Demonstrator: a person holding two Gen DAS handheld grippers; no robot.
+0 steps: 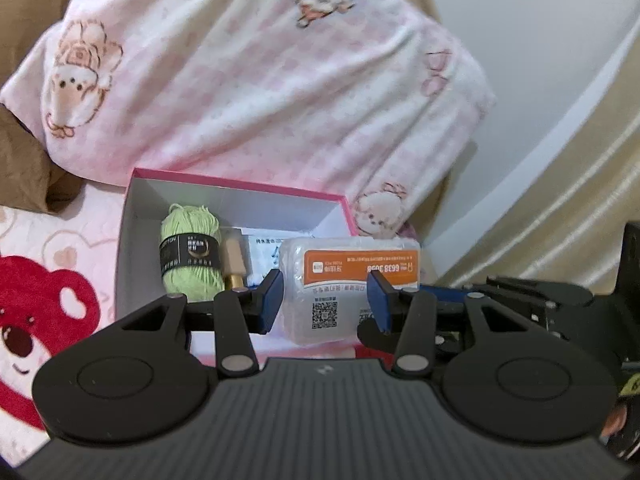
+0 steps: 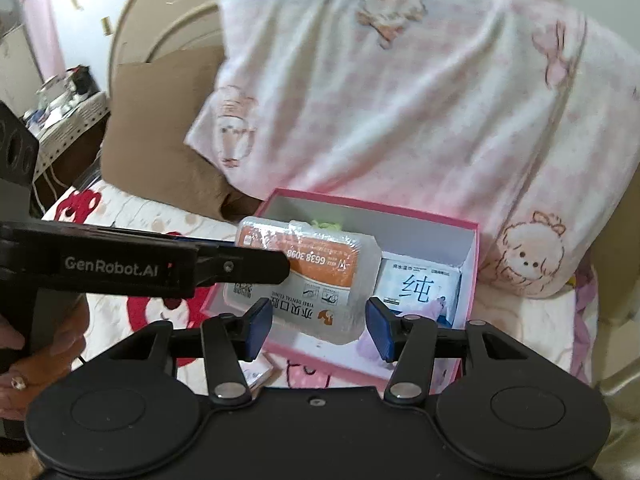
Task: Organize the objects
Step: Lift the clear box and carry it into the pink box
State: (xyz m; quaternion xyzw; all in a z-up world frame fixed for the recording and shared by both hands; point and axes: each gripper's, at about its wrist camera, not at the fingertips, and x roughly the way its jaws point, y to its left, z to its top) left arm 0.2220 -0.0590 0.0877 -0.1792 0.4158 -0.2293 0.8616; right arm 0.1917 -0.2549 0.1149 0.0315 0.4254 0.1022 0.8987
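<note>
While the left gripper pinches the clear plastic case between its blue pads, the case hangs over the near part of the pink box, low in the middle of both views. In the left wrist view its long axis runs left to right and the orange label reads upside down. In the right wrist view it slants from upper left to lower right, with the near end lower.

The right gripper has a pad close on either side of that near end. Whether they press on it I cannot tell.

There is one case and one box. In the box lie one skein of green yarn along the left wall, one small wooden piece with a brass tip just beside it, and one white packet of wipes toward the right wall.

The far half of the box floor is bare. A pink checked pillow crowds the far rim and the right corner. A brown cushion sits at the upper left. The box rests on a blanket with a red bear, which has open room at the lower left.
</note>
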